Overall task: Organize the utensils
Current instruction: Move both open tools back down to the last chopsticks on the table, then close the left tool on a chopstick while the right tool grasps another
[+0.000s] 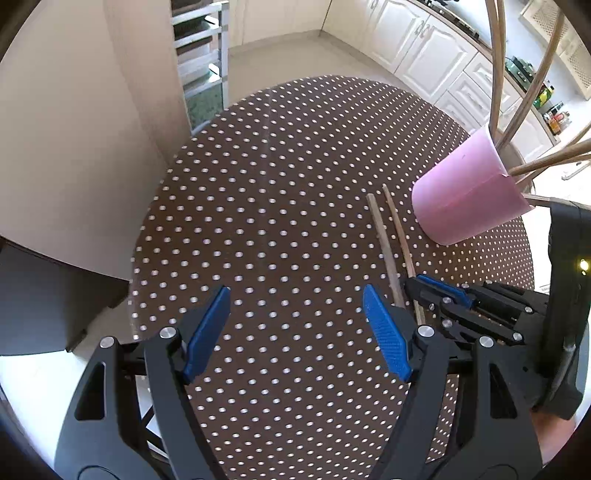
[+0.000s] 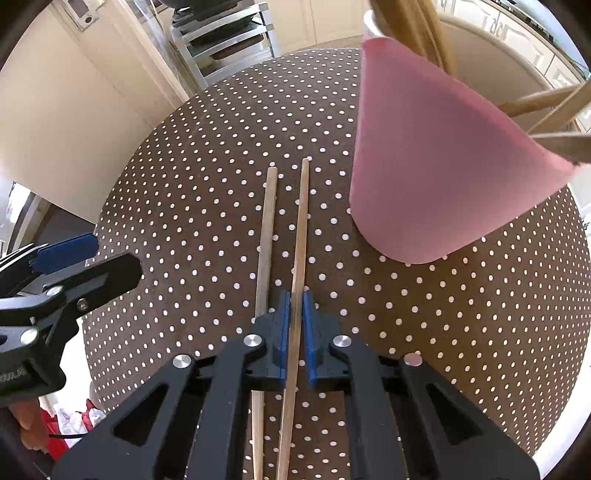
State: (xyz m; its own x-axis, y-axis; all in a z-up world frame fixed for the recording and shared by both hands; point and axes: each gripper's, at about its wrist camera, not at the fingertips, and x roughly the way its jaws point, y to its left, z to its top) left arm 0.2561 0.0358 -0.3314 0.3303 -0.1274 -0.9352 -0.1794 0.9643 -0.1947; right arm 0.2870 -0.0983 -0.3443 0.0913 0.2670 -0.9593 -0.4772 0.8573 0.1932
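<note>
Wooden thin chopstick [image 2: 298, 236], right one of pair, lies on brown white-dotted tablecloth [image 2: 192, 206], pinched low on its shaft between blue pads of right gripper [image 2: 294, 325]; jaws closed onto it. Second paler wooden chopstick [image 2: 266, 236] lies just beside on left, free, passing under left jaw. Pink plastic cup [image 2: 424, 166] near on right, already holding wooden utensils [image 2: 417, 26]. Left gripper [image 1: 295, 332] wide open, empty, hovering over cloth. Step judged: pick-up of first stick. Next likely: lift, tip upright, drop into cup without knocking it.
</note>
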